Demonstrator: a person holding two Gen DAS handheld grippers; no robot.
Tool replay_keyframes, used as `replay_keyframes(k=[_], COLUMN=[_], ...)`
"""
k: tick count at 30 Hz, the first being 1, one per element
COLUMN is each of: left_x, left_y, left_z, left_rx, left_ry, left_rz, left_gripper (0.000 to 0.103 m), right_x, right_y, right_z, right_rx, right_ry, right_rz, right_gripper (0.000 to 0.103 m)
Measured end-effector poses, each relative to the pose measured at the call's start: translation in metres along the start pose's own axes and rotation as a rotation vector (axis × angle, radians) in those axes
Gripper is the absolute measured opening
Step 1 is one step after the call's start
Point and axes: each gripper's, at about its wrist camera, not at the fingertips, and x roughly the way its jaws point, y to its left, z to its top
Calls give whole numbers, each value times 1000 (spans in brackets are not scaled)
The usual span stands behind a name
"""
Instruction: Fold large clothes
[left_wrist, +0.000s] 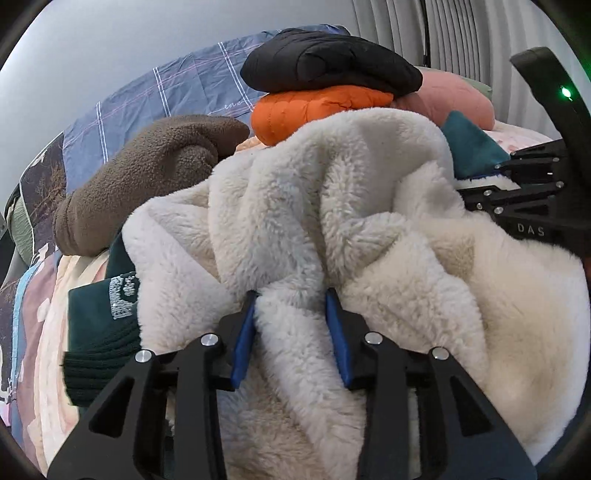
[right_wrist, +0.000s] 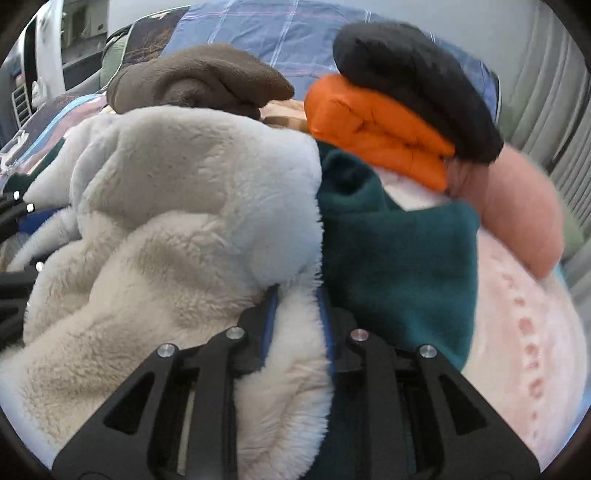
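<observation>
Left hand-held gripper (left_wrist: 291, 317): its blue-padded fingers (left_wrist: 243, 339) are clamped on a bunched fold of the cream, deep-pile fleece garment (left_wrist: 332, 192), which fills the centre of the left wrist view and lies heaped on the bed with the pale patterned cover (left_wrist: 48, 332). Right hand-held gripper (right_wrist: 295, 314): clamped on another ridge of the same fleece (right_wrist: 177, 221); its body also appears at 3 o'clock in the left view (left_wrist: 532, 206).

Surrounding items, left view:
- Dark green knitted garment with ribbed hem and white lettering (left_wrist: 99, 332), at 8 o'clock, partly under the fleece.
- Brown fleece bundle, rolled (left_wrist: 147, 173), at 10 o'clock.
- Orange quilted puffer item, folded (left_wrist: 314, 110), at 12 o'clock, with a black quilted puffer item (left_wrist: 328, 62) stacked on it.
- Blue checked bedding (left_wrist: 166, 88) behind.
- Pink smooth pillow (left_wrist: 458, 96) at 1 o'clock.

The right view alone shows a broad teal fleece panel (right_wrist: 399, 258) touching the cream garment's right edge, and a pale pink surface with a dotted pattern (right_wrist: 524, 350) at 4 o'clock. The white lettering is visible only in the left view.
</observation>
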Motion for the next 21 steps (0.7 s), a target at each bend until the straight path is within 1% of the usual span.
replay_keyframes(k=[1, 2, 4, 5, 6, 7, 8, 9, 10, 11, 12, 13, 14, 15, 16, 17, 18, 19, 20, 21], left_x=[-5, -21, -45, -63, -69, -72, -67, -58, -48, -43, -43, -46, -52, -61, -77, -92, -110, -133, -148, -165], left_y=[2, 7, 18, 18, 15, 9, -2, -10, -16, -17, -12, -7, -1, 2, 5, 6, 8, 12, 16, 23], left_z=[3, 3, 2, -2, -4, -10, -20, -30, -40, -47, -45, -42, -39, -38, -38, -40, -45, -56, -64, -73], left_rx=[-19, -67, -124, -132, -119, -95, -45, -6, 15, -2, -30, -58, -108, -130, -127, -114, -103, -101, -110, -127], left_ry=[0, -3, -47, -81, -86, -75, -28, 10, 25, 11, 14, 24, 36, 39, 27, 1, -28, -61, -80, -98], left_rz=[-7, -32, -94, -138, -148, -149, -134, -105, -81, -85, -100, -107, -114, -107, -87, -68, -53, -38, -28, -13], left_gripper=[38, 38, 38, 39, 42, 47, 55, 58, 59, 61, 63, 63, 63, 62, 62, 63, 65, 68, 74, 77], right_x=[-5, -18, -45, -60, -70, -76, -73, -65, -46, -38, -36, -41, -46, -59, -70, -80, -100, -117, -129, -139], right_y=[-8, -16, -23, -20, -16, -4, 4, 12, 21, 26, 27, 24, 18, 10, 2, -2, -9, -15, -19, -23], right_z=[-3, -5, -12, -17, -23, -35, -42, -55, -68, -74, -74, -68, -64, -62, -64, -68, -77, -89, -99, -113], right_rx=[46, 116, 200, 191, 164, 103, 68, 34, -4, -16, -11, 28, 69, 133, 156, 165, 165, 165, 168, 178], right_ry=[-6, -19, -67, -96, -113, -104, -63, -4, 39, 46, 51, 59, 66, 64, 48, 23, -21, -58, -73, -79], right_rz=[27, 78, 183, 215, 228, 249, 243, 211, 177, 161, 160, 174, 193, 232, 257, 272, 277, 275, 274, 273], right_gripper=[22, 22, 26, 29, 33, 34, 35, 36, 36, 36, 36, 37, 37, 37, 40, 47, 62, 64, 64, 64])
